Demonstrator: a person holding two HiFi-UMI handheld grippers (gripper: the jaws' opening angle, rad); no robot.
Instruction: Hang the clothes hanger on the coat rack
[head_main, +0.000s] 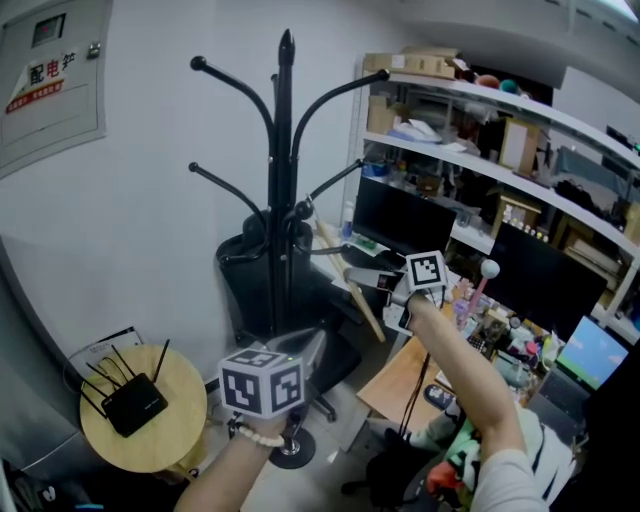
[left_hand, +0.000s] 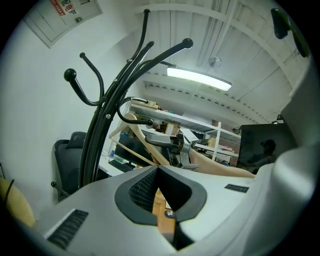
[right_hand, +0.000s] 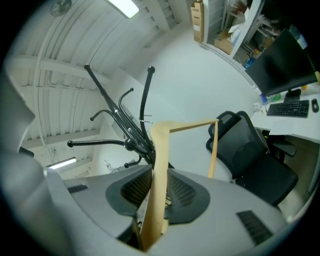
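Note:
A black coat rack (head_main: 285, 200) with curved, ball-tipped arms stands in front of the white wall. It also shows in the left gripper view (left_hand: 102, 125) and the right gripper view (right_hand: 127, 132). My right gripper (head_main: 355, 276) is shut on one shoulder of a wooden clothes hanger (head_main: 362, 305), which passes between its pads (right_hand: 159, 165). The hanger's top and wire hook sit right at a lower arm of the rack (left_hand: 135, 119); I cannot tell whether the hook rests on it. My left gripper (head_main: 320, 342) is lower, near the rack's pole, with its tips together and nothing in them (left_hand: 157, 170).
A black office chair (head_main: 250, 275) stands behind the rack's pole. A round wooden stool (head_main: 180, 440) with a black router is at lower left. White shelves (head_main: 500, 170), monitors and a cluttered desk (head_main: 400, 385) fill the right. A grey electrical box (head_main: 50, 70) hangs on the wall.

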